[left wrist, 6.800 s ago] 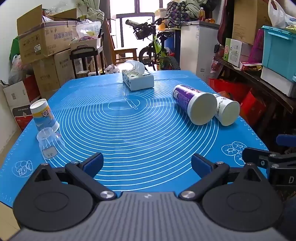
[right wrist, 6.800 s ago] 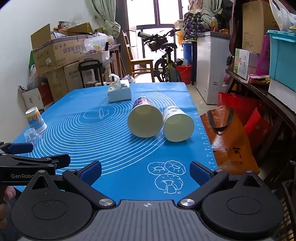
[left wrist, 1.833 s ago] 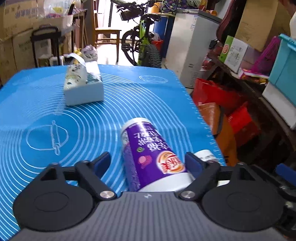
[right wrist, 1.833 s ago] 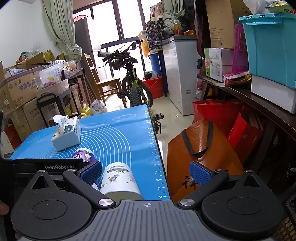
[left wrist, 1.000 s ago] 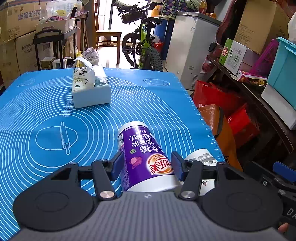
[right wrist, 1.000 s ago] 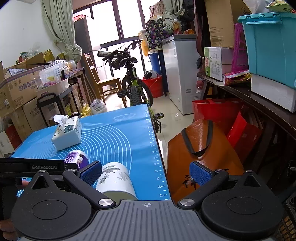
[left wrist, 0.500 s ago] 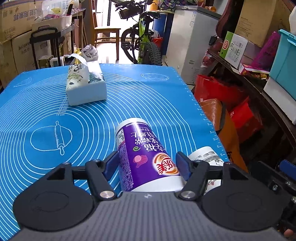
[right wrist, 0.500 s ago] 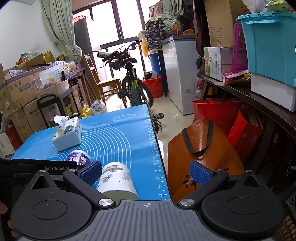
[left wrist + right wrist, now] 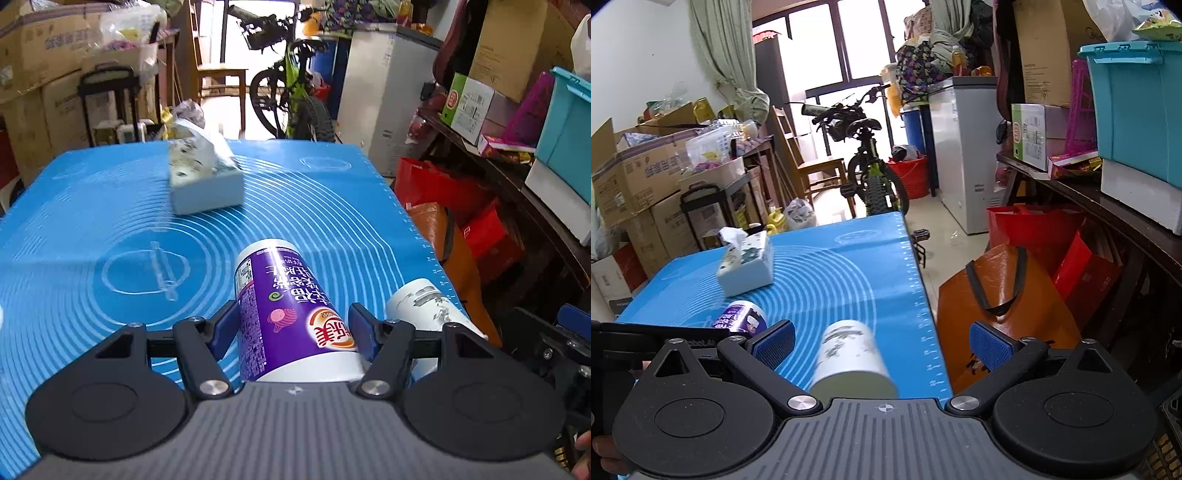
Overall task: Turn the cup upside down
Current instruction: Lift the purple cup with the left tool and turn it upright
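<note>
Gripping the purple printed paper cup (image 9: pixel 291 314) across its middle, our left gripper (image 9: pixel 291 328) has its blue rubber-faced pads pressed against either flank of the tapered wall. We hold it there, we judge, because the cup lies on its side on the blue silicone baking mat (image 9: pixel 92 229) with its wide mouth toward us and its narrow base pointing away; a clamp around the waist gives us an axis to swing the mouth downward. The wall looks like thin glossy card, so a firm squeeze could dent it.

Our right gripper (image 9: pixel 881 345) hangs with its fingers spread wide, closed on nothing. Between and below them lies the white paper cup with grey ink-wash print (image 9: pixel 851 360), also on its side, mouth toward us, close to the mat's right edge, where a ruler scale is printed. It lies just beside the purple cup, and we cannot tell whether the two touch. Being round and light, it would likely roll if nudged, and the drop to the orange tote bag (image 9: pixel 1001 310) below is close.

Farther back sits a white rectangular tissue box with a floral top (image 9: pixel 205 181), a tissue tufting out of it. The mat's concentric white rings look smooth and slightly grippy, which should help the upturned rim stay put.
</note>
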`<state>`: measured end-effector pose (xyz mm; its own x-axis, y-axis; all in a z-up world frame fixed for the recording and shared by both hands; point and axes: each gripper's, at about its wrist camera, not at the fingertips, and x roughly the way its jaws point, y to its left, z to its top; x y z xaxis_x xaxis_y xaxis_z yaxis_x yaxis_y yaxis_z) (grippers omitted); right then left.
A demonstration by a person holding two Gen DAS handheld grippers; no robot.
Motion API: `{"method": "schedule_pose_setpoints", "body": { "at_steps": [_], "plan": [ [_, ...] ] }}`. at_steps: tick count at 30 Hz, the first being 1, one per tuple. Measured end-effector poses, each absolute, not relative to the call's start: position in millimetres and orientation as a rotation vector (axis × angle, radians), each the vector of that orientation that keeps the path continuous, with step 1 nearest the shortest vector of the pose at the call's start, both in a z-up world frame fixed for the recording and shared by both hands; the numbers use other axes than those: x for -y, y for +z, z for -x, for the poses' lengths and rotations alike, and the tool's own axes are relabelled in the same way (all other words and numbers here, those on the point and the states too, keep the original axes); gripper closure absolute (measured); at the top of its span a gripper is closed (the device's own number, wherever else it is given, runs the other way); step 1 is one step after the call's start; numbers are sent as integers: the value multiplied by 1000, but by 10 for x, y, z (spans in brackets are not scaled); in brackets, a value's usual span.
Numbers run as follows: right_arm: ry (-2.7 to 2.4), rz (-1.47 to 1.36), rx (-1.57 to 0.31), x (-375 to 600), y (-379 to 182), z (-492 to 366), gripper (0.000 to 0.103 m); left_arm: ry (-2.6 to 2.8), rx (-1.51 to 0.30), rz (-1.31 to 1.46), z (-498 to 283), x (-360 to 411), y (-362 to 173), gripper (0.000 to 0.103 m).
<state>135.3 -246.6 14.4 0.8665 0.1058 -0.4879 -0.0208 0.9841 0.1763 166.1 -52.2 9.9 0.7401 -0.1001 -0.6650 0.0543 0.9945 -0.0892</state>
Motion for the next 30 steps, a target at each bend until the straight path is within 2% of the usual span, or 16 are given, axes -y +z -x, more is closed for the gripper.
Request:
{"method": "schedule_pose_setpoints", "body": {
  "at_steps": [8, 16, 30],
  "plan": [
    [124, -144, -530, 2171, 245, -1081, 3, -69, -728, 42, -1260, 158, 262, 38],
    [176, -145, -569, 1844, 194, -814, 3, -81, -765, -5, -902, -51, 153, 38],
    [178, -130, -636, 1729, 118, -674, 3, -93, -804, -1, -877, -124, -60, 36]
  ]
}}
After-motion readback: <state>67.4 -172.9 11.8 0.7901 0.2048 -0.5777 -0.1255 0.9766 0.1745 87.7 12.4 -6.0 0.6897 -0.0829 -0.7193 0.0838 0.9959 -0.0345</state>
